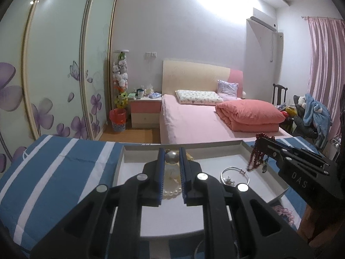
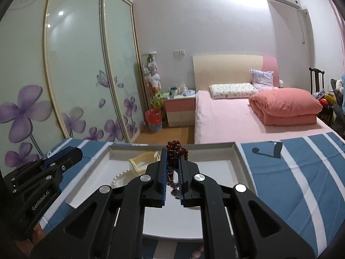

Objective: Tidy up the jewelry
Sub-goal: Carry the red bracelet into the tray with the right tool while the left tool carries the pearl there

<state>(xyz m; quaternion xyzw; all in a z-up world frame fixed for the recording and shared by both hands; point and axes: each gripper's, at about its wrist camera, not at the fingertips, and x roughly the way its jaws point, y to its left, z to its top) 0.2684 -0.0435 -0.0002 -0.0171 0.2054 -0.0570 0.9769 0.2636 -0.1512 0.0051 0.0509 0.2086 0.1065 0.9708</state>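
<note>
right gripper (image 2: pixel 172 151) clamped on dark red bead string (image 2: pixel 175 149), beads dangling over white tray (image 2: pixel 241 161), left gripper (image 1: pixel 171 153) closed on silver round piece (image 1: pixel 171 157), pearl strand (image 1: pixel 171 193) in tray beneath

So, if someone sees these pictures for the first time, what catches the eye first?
Probably the dark red bead string, pinched between the right gripper fingers above the shallow white tray. Next, the left gripper over the same tray, with a pearl strand and a silver bangle lying beneath. Behind, the pink bed fills the room.
</note>
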